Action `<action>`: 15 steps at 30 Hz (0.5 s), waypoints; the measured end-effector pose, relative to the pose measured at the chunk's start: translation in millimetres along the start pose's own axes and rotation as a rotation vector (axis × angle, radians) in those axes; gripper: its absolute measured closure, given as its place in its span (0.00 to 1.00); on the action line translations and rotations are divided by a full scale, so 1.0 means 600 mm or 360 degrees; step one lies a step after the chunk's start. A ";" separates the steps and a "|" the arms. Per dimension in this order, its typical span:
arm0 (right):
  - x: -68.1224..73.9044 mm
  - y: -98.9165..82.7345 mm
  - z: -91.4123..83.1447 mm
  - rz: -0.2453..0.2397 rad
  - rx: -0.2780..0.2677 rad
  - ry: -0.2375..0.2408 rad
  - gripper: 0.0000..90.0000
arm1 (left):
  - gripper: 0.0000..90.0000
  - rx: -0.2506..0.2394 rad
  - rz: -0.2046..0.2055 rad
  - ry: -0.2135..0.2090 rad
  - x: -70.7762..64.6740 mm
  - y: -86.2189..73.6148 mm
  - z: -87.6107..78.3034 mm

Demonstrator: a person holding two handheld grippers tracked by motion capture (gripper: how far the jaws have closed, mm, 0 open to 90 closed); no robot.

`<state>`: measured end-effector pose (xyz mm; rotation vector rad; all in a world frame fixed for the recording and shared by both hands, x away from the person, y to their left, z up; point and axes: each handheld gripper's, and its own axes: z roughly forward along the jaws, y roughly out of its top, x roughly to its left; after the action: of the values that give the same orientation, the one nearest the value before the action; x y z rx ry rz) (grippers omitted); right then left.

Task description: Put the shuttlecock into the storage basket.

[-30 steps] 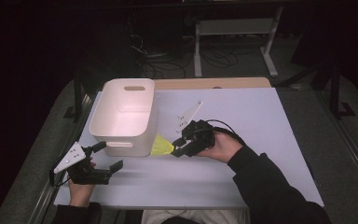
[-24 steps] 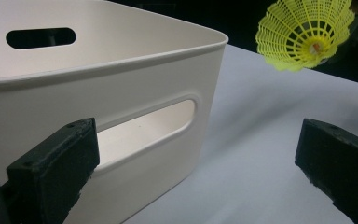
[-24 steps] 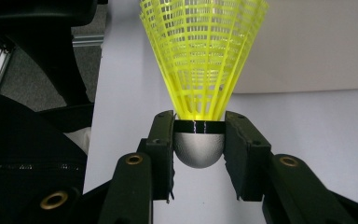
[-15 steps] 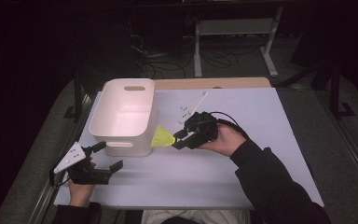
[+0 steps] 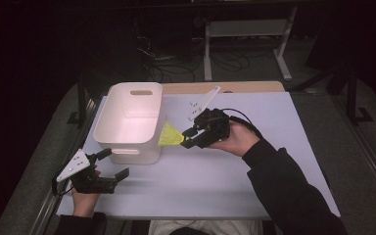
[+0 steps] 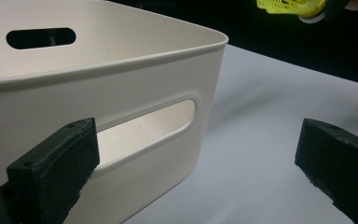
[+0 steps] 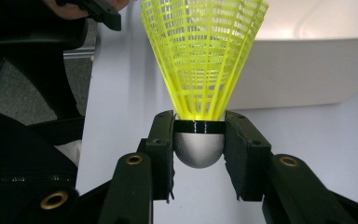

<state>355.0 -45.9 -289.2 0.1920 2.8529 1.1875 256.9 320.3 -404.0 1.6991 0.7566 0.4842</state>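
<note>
Between the right gripper's [image 7: 199, 154] fingers [image 7: 163, 149], the shuttlecock's [image 7: 200, 60] cork.

Dim, dark surroundings — overhead light falls on the table [image 5: 254, 166] alone; gripper views sharp, jaws slightly soft

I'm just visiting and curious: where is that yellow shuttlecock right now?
The right gripper holds the shuttlecock by its rounded cork base, off the table beside the white bin's right wall in the high view.
</note>
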 end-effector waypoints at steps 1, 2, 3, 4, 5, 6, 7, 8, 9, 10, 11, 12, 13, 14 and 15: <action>-0.001 0.002 -0.002 -0.0002 0.0001 -0.0004 0.70 | 0.00 -0.0001 -0.0001 0.0000 0.000 0.000 0.000; -0.002 0.004 -0.003 -0.0002 0.0001 -0.0005 0.70 | 0.00 -0.0002 -0.0001 0.0000 0.000 0.000 0.000; -0.002 0.007 -0.004 -0.0001 0.0001 -0.0008 0.70 | 0.00 -0.0002 -0.0001 0.0000 0.000 0.000 0.000; -0.003 0.009 -0.005 -0.0009 0.0001 -0.0009 0.70 | 0.00 -0.0001 -0.0001 0.0000 0.000 0.000 0.000; -0.004 0.011 -0.005 -0.0010 0.0005 -0.0009 0.70 | 0.00 -0.0001 -0.0001 0.0000 0.000 0.000 0.000; -0.004 0.013 -0.006 -0.0013 0.0002 -0.0011 0.70 | 0.00 -0.0002 -0.0001 0.0000 0.000 0.000 0.000; -0.005 0.015 -0.006 -0.0012 0.0003 -0.0013 0.70 | 0.00 -0.0002 -0.0001 -0.0001 0.000 0.000 0.000; -0.006 0.016 -0.007 -0.0009 0.0000 -0.0011 0.70 | 0.00 -0.0002 -0.0001 -0.0001 0.000 0.000 0.000; -0.008 0.018 -0.007 -0.0008 -0.0002 -0.0011 0.70 | 0.00 -0.0002 -0.0001 -0.0001 0.000 0.000 0.000; -0.009 0.020 -0.007 -0.0015 -0.0004 -0.0013 0.70 | 0.00 -0.0002 -0.0001 -0.0001 0.000 0.000 0.000; -0.010 0.022 -0.008 -0.0012 -0.0002 -0.0013 0.70 | 0.00 -0.0001 0.0000 0.0001 0.000 0.000 0.000; -0.011 0.024 -0.008 -0.0010 0.0000 -0.0011 0.70 | 0.00 0.0001 0.0002 0.0000 0.000 0.000 0.000; -0.012 0.026 -0.008 -0.0014 0.0002 -0.0014 0.70 | 0.00 -0.0002 0.0001 0.0000 0.000 0.000 0.000; -0.012 0.029 -0.009 -0.0018 0.0004 -0.0014 0.70 | 0.00 -0.0003 0.0000 0.0000 0.000 0.000 0.000; -0.013 0.032 -0.010 -0.0016 -0.0001 -0.0014 0.70 | 0.00 -0.0003 0.0000 0.0000 0.000 0.000 0.000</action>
<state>364.0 -37.9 -271.1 0.1824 2.8428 1.1828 257.1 320.4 -403.9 1.6973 0.7559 0.4852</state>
